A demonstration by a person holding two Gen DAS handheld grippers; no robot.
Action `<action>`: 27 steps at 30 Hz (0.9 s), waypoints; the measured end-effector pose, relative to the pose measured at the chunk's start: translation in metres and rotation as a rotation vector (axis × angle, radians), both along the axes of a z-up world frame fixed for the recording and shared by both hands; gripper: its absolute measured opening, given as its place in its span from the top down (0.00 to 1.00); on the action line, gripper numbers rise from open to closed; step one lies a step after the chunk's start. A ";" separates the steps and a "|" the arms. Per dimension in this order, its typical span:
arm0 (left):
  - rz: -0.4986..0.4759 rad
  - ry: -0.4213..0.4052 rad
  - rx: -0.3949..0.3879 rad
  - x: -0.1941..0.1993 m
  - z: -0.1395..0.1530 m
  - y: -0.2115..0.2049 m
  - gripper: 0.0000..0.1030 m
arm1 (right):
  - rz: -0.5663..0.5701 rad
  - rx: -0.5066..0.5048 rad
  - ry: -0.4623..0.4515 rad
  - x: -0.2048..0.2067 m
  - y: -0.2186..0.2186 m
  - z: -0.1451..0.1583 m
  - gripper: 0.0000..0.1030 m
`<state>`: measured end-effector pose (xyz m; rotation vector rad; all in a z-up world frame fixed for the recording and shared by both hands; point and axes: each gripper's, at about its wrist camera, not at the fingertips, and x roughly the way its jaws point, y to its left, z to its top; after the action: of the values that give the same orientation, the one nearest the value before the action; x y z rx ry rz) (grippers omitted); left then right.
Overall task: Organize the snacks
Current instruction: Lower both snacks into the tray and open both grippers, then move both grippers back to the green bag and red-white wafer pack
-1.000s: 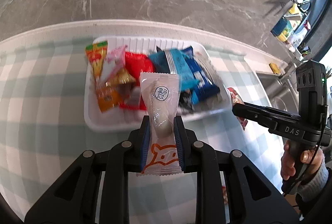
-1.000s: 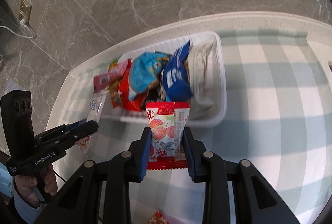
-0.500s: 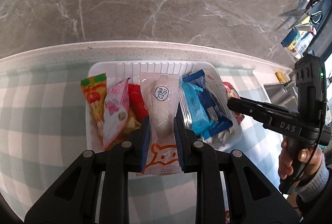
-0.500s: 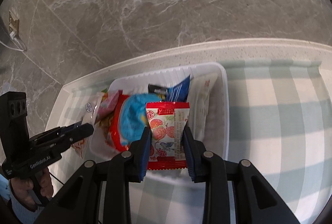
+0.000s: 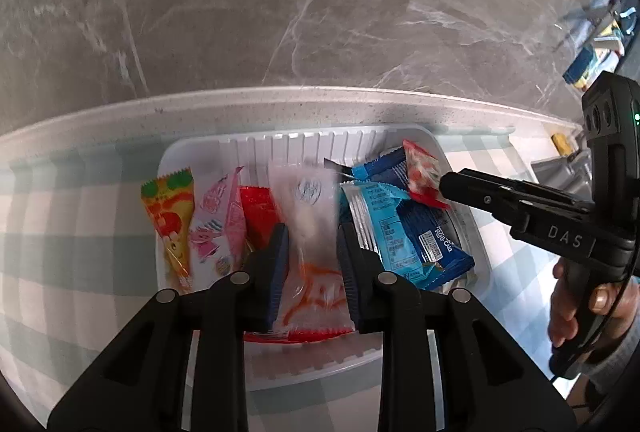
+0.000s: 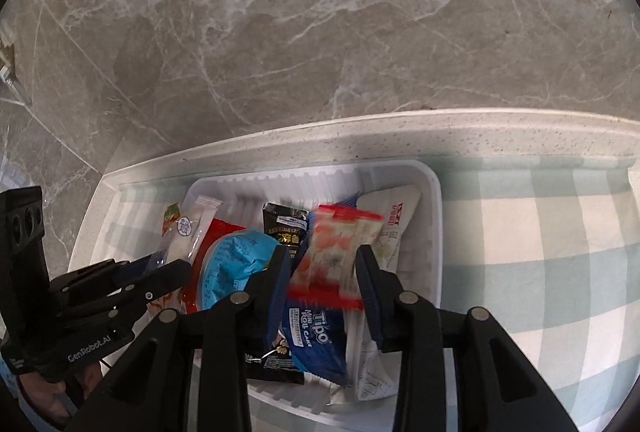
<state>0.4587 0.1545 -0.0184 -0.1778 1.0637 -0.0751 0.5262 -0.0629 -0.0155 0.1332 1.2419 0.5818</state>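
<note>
1. A white ribbed plastic tray [image 5: 400, 140] sits on a table covered with a pale green and white checked cloth [image 6: 540, 232], near the table's far edge, with grey marble floor beyond.
2. The tray holds a loose pile of wrapped snacks: a yellow-orange packet [image 5: 168, 216] and a pink packet [image 5: 218, 228] on its left side, a red packet [image 5: 258, 216] beside them, and blue roll cake packets [image 5: 416, 236] on its right side.
3. The left hand-held gripper [image 5: 312, 264] hangs over the tray, pointing steeply down.
4. Its jaws have just been opening, and a clear white snack packet with orange print [image 5: 310, 232] lies blurred between them. The blue pads stand just beside the wrapper, and the blur leaves it unclear whether they press on it.
5. The right hand-held gripper [image 6: 322, 272] hangs over the tray's right part.
6. Its jaws have just been opening too. A red and white snack packet [image 6: 340, 256], blurred, sits in the gap with a clear space between it and the right pad, above a blue packet marked Tipo [image 6: 316, 332].
7. A black packet [image 6: 286, 232] and a white packet [image 6: 394, 228] lie further back in the tray.
8. In the left view, a hand [image 5: 576, 308] grips the right hand-held gripper's handle.
</note>
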 end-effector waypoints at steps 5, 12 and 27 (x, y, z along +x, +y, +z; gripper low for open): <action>0.008 -0.031 0.034 -0.008 0.012 -0.005 0.77 | -0.019 0.014 -0.006 -0.008 -0.012 0.008 0.63; 0.014 -0.076 0.073 -0.028 0.034 -0.010 0.60 | -0.038 0.031 -0.026 -0.028 -0.026 0.024 0.63; -0.013 -0.114 0.091 -0.114 0.062 -0.035 0.57 | 0.025 0.016 -0.063 -0.106 -0.050 0.050 0.63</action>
<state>0.3444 0.1195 0.0439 -0.0837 0.9523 -0.0479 0.4206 -0.1131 0.0342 0.1119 1.1789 0.6139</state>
